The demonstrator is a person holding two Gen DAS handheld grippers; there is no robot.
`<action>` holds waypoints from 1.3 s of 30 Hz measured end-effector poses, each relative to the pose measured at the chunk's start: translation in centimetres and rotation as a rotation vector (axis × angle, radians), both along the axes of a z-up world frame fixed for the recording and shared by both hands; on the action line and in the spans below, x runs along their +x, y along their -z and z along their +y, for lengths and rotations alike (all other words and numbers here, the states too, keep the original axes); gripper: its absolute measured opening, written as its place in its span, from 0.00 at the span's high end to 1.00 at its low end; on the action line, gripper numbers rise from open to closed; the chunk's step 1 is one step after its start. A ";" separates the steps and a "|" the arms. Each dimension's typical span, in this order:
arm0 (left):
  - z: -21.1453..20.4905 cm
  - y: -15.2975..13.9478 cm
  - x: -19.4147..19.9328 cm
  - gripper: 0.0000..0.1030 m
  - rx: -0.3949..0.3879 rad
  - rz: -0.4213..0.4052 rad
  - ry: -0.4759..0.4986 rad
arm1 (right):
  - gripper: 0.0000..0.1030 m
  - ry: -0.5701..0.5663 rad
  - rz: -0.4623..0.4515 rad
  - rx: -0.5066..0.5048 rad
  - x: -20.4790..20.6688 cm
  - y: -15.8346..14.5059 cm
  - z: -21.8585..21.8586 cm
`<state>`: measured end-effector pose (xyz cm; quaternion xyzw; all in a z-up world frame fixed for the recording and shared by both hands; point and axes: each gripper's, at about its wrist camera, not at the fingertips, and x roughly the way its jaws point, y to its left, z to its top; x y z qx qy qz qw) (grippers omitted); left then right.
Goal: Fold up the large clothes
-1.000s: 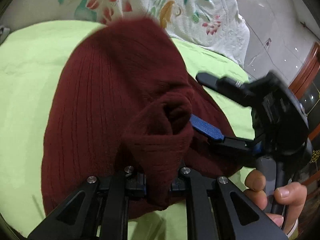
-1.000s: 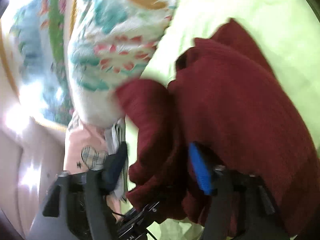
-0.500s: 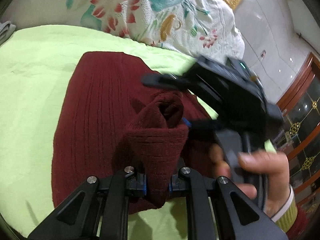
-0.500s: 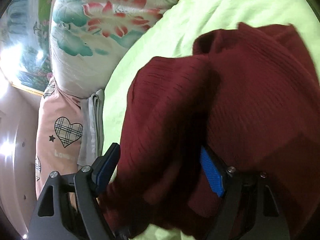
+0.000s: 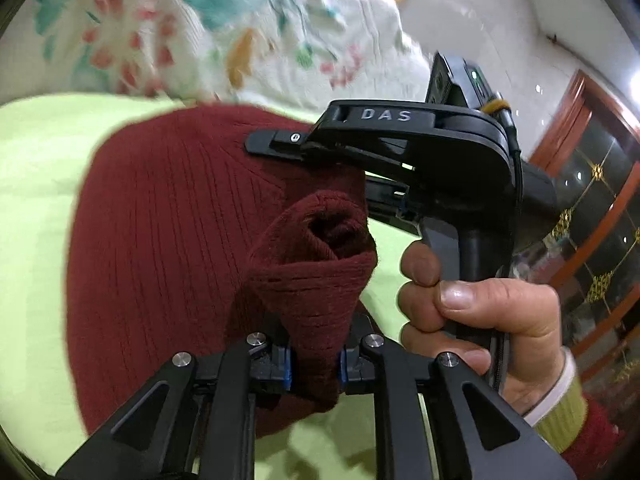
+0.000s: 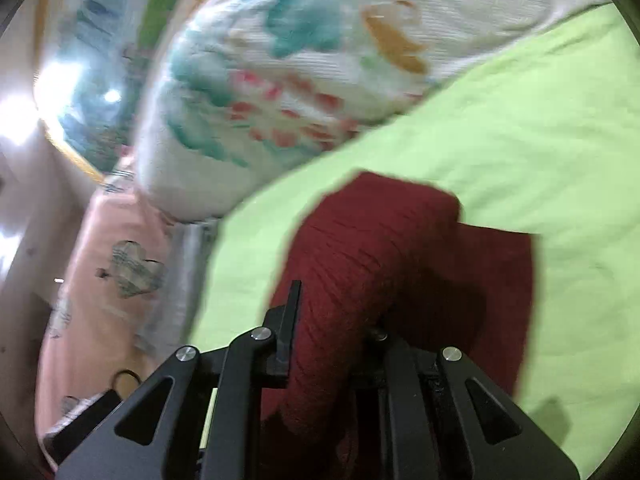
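Observation:
A dark red ribbed sweater [image 5: 160,248] lies on a lime green bedsheet [image 5: 36,184]. My left gripper [image 5: 314,364] is shut on a bunched cuff-like fold of the sweater [image 5: 320,264], raised a little above the rest. My right gripper [image 6: 326,344] is shut on another thick fold of the sweater [image 6: 360,248], lifted off the sheet [image 6: 520,120]. In the left wrist view the right gripper [image 5: 360,152] is just beyond the held fold, with the hand [image 5: 472,304] on its handle.
A white floral quilt [image 5: 200,32] is piled at the head of the bed, also in the right wrist view [image 6: 300,60]. A pink pillow with a plaid heart [image 6: 120,272] lies at the left. A wooden glass-door cabinet [image 5: 600,240] stands at the right.
My right gripper has closed from open onto a fold of the sweater and lifted it. It has swung higher and nearer in the left wrist view. My left gripper keeps its hold.

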<state>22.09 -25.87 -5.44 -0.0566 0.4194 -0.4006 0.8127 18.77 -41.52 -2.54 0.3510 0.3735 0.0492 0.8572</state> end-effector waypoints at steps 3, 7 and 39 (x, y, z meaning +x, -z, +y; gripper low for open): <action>-2.0 3.1 0.3 0.86 0.072 0.081 0.025 | 0.85 0.045 0.138 -0.010 -0.6 4.5 -2.0; -1.7 2.6 -1.0 0.67 0.086 0.064 0.067 | 0.80 0.062 0.115 0.043 -1.7 6.8 -2.9; 10.5 7.3 10.4 0.10 -0.133 0.489 -0.117 | 0.21 0.003 0.163 0.098 -3.4 6.9 -3.3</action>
